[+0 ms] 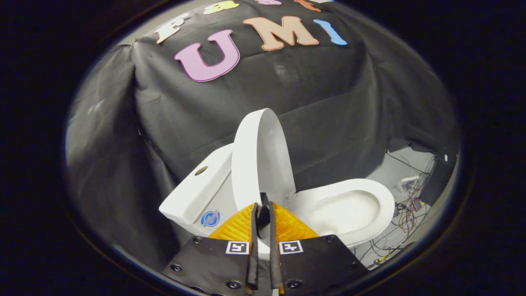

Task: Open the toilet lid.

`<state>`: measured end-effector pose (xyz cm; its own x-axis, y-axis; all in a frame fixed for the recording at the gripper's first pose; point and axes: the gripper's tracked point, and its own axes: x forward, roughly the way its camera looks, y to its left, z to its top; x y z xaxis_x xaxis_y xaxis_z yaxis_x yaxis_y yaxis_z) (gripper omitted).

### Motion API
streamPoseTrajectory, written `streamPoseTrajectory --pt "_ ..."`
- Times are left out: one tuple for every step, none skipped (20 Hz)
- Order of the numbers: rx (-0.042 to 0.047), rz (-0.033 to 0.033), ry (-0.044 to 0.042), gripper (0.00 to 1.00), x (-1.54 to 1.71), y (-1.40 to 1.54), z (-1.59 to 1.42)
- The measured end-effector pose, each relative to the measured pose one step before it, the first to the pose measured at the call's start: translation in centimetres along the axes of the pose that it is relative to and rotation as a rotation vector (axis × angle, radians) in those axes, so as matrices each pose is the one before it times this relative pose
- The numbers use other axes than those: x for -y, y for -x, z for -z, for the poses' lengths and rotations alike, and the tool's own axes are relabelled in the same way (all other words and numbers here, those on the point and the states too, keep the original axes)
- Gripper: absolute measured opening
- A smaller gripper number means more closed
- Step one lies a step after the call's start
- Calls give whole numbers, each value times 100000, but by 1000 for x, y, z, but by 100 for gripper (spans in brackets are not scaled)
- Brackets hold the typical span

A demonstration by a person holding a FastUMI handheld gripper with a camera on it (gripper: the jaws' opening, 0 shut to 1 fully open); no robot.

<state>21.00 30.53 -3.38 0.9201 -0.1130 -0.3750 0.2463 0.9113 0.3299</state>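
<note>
White toilet lid [263, 158] raised upright just beyond the gripper [263, 207], fingers nearly together with a narrow gap, whether they pinch the lid's lower edge unclear, cistern [197, 189] to the left, open bowl [349, 209] to the right, cables [404, 213] on the far-right floor

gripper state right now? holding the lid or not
gripper: fingers nearly closed with a narrow gap, at the lower edge of the raised toilet lid; whether they pinch it cannot be told.
</note>
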Motion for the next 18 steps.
streamPoseTrajectory --pt "107 -489 737 12 -469 -130 134" --pt "-62 -641 1039 12 -511 -107 51" --pt "13 -745 1403 12 -425 -186 42" --pt "321 -945 1016 12 -355 -98 21" --pt "291 -821 17 12 -403 -35 46" --pt "574 -584 -548 12 -316 -109 6" --pt "700 -403 -98 12 -308 -155 9" --pt "806 -453 856 12 -476 -183 -2" --pt "193 -304 1097 12 -383 -133 149" --pt "164 -57 1911 12 -507 -202 -21" --pt "-118 -153 1564 12 -489 -242 162" --pt "-318 40 1213 12 -527 -212 23" --pt "-148 96 723 12 -537 -150 34" --pt "-363 -12 823 12 -566 -240 125" --pt "-301 -139 1108 12 -530 -229 116" --pt "19 -99 1762 12 -551 -306 132" --pt "322 142 2521 12 -574 -178 91" --pt "1171 1074 3639 12 -234 -236 -317"
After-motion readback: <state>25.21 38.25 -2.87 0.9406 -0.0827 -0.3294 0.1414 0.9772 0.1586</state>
